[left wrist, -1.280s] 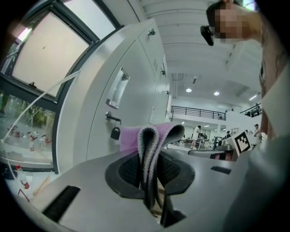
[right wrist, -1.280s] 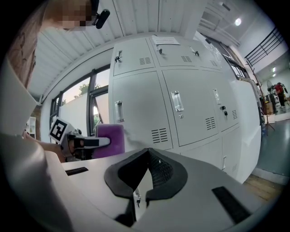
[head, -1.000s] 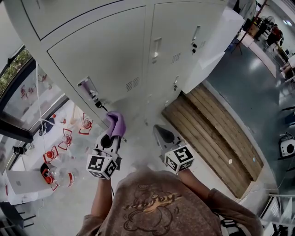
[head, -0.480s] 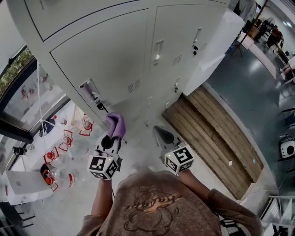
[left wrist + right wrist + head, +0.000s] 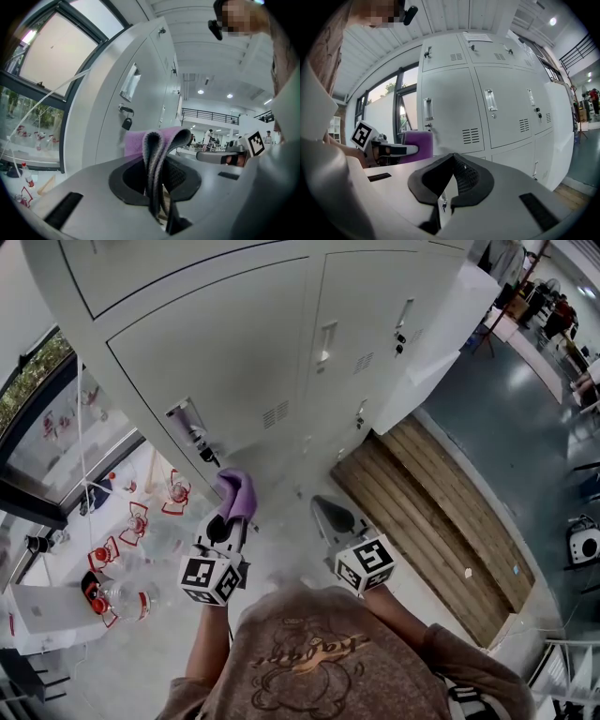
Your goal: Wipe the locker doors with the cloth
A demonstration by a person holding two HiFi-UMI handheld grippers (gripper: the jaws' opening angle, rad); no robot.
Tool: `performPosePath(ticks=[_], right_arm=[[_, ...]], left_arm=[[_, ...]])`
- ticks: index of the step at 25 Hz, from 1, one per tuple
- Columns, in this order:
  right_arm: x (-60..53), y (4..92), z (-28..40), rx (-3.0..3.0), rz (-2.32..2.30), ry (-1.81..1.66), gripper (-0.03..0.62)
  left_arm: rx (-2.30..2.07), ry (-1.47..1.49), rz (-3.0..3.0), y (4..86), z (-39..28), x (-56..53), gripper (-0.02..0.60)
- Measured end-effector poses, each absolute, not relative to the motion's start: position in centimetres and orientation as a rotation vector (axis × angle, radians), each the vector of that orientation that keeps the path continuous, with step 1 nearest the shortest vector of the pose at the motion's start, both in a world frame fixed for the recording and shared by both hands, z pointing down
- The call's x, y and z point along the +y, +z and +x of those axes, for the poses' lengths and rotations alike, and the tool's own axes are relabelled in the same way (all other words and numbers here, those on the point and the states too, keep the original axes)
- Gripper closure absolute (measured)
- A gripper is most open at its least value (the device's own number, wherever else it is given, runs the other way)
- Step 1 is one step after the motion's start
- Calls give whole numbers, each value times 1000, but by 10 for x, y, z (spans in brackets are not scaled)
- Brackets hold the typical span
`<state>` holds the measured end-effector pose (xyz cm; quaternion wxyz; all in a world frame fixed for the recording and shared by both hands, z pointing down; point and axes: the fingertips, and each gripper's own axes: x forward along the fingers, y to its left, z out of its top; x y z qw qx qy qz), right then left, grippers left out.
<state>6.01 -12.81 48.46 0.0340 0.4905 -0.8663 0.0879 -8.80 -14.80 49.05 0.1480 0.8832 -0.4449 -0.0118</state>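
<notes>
Head-cam looks steeply down at a person w/ a gripper in each hand, facing a bank of pale grey locker doors (image 5: 230,357). The left gripper (image 5: 229,518) has its jaws clamped tight on a folded purple cloth (image 5: 236,493), and the fold sticks up past the tips. The cloth sits just in front of the lower left door, near a padlock (image 5: 202,454) hanging off the latch. Can't tell if it touches the metal. The right gripper (image 5: 325,509) is empty, jaws pressed together at the tips w/ nothing btwn them. It is held low, to the right of the cloth.

Step in hand, prob.: bringing the cloth up to the door for a wipe pass. The next move likely needs the cloth pushed flat vs. the panel and swept across. It should steer round the padlock, the recessed handle (image 5: 323,337) and the vent slots (image 5: 274,413) so the fabric doesn't snag.

Surface: smooth painted sheet metal, doors in rows, each w/ handle and small lock.

Room: a large window (image 5: 42,442) at left and a wooden platform (image 5: 441,512) on the ground right of the lockers. A shiny dark floor (image 5: 497,399) lies beyond it, w/ people (image 5: 561,307) far off at upper right.
</notes>
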Motion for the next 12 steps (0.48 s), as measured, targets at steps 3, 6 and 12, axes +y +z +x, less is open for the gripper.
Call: performPosePath(ticks=[3, 6, 12], right_arm=[[-127, 485, 59, -2663, 1504, 271, 595], [-126, 484, 58, -2665, 1499, 271, 595], [-124, 484, 54, -2667, 1493, 270, 595]], left_arm=[[-1280, -33, 2538, 491, -89, -147, 537], [-1277, -34, 2534, 491, -91, -146, 537], [-1264, -43, 2518, 494, -93, -143, 537]])
